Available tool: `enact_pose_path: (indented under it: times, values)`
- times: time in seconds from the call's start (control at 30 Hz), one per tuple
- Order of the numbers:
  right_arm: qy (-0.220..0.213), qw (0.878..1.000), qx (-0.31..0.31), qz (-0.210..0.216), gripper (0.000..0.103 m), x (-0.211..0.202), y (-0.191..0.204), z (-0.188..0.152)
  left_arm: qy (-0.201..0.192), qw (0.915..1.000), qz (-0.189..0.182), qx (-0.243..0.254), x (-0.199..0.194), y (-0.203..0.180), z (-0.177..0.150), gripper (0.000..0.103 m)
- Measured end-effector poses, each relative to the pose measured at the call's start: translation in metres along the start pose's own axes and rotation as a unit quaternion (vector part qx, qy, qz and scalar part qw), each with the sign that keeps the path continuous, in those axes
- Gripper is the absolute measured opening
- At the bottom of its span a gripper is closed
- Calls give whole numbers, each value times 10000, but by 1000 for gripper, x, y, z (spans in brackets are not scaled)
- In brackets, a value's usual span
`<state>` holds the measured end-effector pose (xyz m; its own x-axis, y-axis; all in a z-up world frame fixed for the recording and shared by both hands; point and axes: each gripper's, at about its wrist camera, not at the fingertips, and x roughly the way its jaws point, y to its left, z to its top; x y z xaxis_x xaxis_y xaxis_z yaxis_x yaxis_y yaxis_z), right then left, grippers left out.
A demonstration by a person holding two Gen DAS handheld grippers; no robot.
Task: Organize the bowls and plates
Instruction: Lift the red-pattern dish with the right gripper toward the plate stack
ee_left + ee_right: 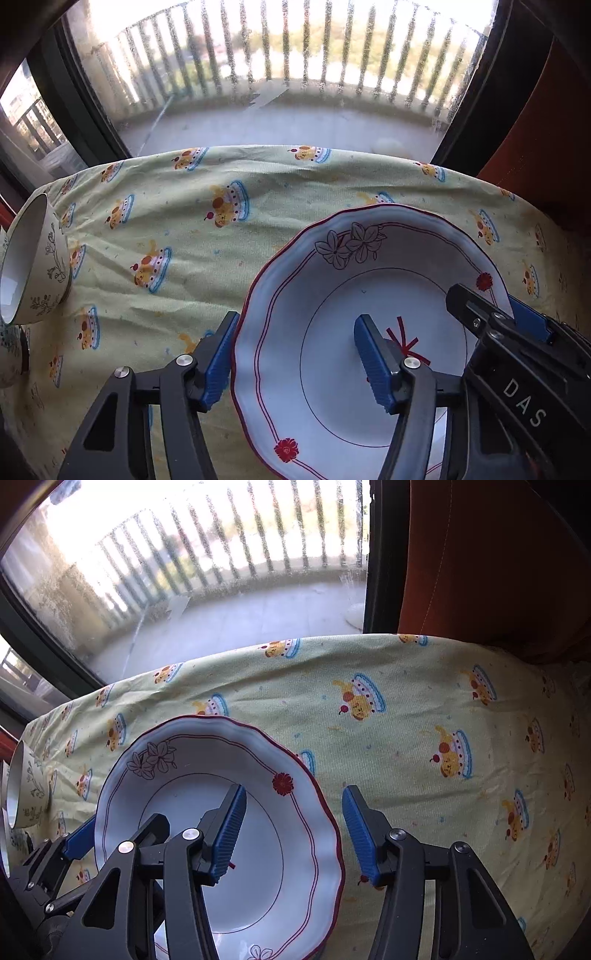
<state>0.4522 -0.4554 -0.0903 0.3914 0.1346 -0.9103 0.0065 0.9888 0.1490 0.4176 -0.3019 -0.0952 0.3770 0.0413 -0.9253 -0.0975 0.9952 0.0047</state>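
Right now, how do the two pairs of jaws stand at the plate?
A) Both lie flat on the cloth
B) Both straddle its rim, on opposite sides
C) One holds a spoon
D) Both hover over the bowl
B: the left gripper and the right gripper each straddle the rim of the plate, one finger inside, one outside.

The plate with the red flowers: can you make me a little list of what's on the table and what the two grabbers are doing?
plate: white plate with wavy red rim, on the tablecloth
left gripper: left gripper straddles the plate's left rim, pads not pressing
right gripper: right gripper straddles the plate's right rim, pads not pressing
bowl: flowered bowl at the table's left edge, apart from the plate
behind: window with balcony railing
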Motion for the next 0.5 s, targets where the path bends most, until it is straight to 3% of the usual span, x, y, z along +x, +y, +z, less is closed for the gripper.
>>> enact_pose_path:
  times: [0.3,0.5]
  values:
    - [104,9998,-146,-82,55,-5,10,-17,89,10000,-27,5,-8,9,-21,64]
    - [192,9993,-233,238,55,-15,16,-38,167,9998,-68,-39,-24,27,-48,64]
